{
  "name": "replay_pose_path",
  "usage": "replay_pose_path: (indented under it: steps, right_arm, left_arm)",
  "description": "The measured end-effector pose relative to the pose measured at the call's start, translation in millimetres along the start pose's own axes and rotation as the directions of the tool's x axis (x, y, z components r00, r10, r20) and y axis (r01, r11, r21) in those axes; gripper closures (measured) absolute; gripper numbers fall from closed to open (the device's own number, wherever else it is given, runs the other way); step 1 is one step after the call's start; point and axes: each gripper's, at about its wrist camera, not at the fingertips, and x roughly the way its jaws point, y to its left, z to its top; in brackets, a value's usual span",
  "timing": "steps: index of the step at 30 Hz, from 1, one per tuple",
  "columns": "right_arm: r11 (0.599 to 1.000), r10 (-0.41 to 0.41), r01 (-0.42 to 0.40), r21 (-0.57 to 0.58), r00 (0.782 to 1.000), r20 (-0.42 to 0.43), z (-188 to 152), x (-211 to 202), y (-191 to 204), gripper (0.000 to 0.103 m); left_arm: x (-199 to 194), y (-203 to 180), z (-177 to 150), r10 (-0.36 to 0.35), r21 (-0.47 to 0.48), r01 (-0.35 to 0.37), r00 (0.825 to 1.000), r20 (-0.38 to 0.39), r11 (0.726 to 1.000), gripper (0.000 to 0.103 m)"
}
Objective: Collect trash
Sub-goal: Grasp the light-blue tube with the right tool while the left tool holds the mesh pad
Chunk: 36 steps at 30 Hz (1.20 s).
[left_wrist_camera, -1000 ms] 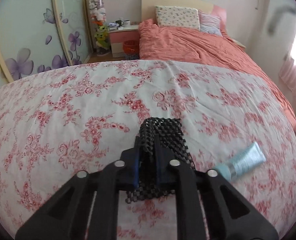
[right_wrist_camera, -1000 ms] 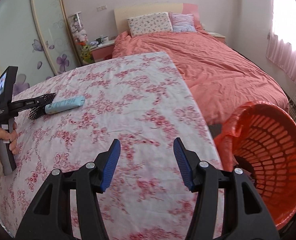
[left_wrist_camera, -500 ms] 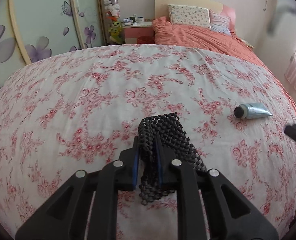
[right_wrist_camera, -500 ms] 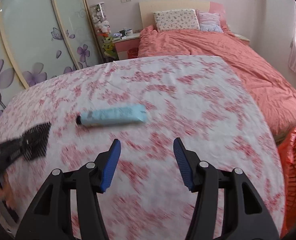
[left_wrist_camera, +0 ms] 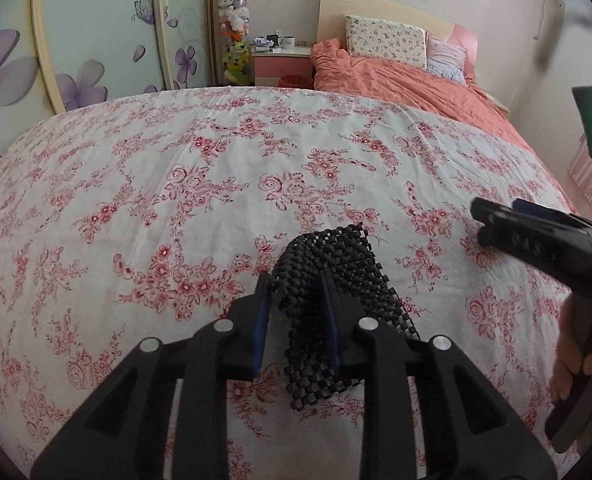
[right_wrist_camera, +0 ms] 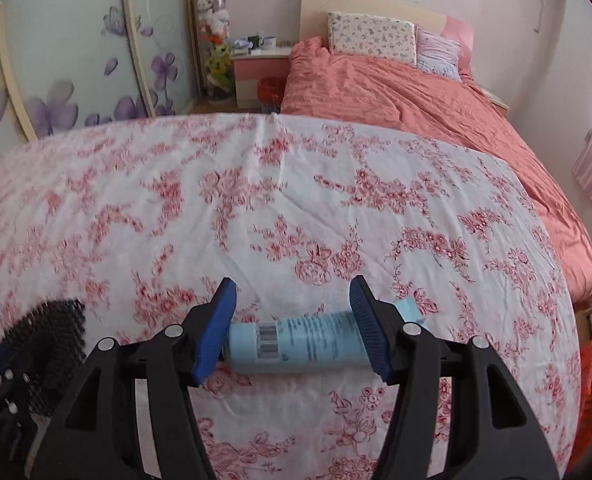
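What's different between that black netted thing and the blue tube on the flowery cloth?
The black mesh mat piece is floppy, full of holes and crumpled; the light blue tube is smooth, rounded and printed, with a barcode. The mesh lies lengthwise between the left gripper's opening jaws; the tube lies crosswise between the right gripper's wider, opening jaws, not visibly pressed. Both rest on the floral cloth.
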Motion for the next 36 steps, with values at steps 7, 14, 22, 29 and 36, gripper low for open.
replay_pose_path:
  steps: [7, 14, 22, 29, 36]
  right_arm:
    - [1.000, -0.007, 0.008, -0.020, 1.000, 0.027, -49, -39, -45, 0.043]
    - [0.988, 0.080, -0.079, 0.129, 0.997, -0.002, -60, -38, -76, 0.044]
    - [0.988, 0.114, -0.115, 0.105, 0.993, 0.018, -76, -44, -79, 0.075]
    - [0.980, 0.115, -0.116, 0.164, 0.993, 0.020, -79, -45, -98, 0.075]
    - [0.988, 0.076, -0.077, 0.137, 0.997, 0.012, -76, -42, -93, 0.076]
  left_arm:
    - [0, 1, 0, -0.003, -0.002, 0.003, 1.000, -0.001, 1.000, 0.076]
    - [1, 0, 0, 0.001, 0.001, -0.001, 1.000, -0.001, 1.000, 0.076]
    - [1, 1, 0, -0.002, -0.001, 0.002, 1.000, -0.001, 1.000, 0.076]
    - [1, 0, 0, -0.002, -0.001, 0.002, 1.000, -0.002, 1.000, 0.076]
    - [1, 0, 0, 0.000, 0.004, 0.000, 1.000, -0.001, 1.000, 0.075]
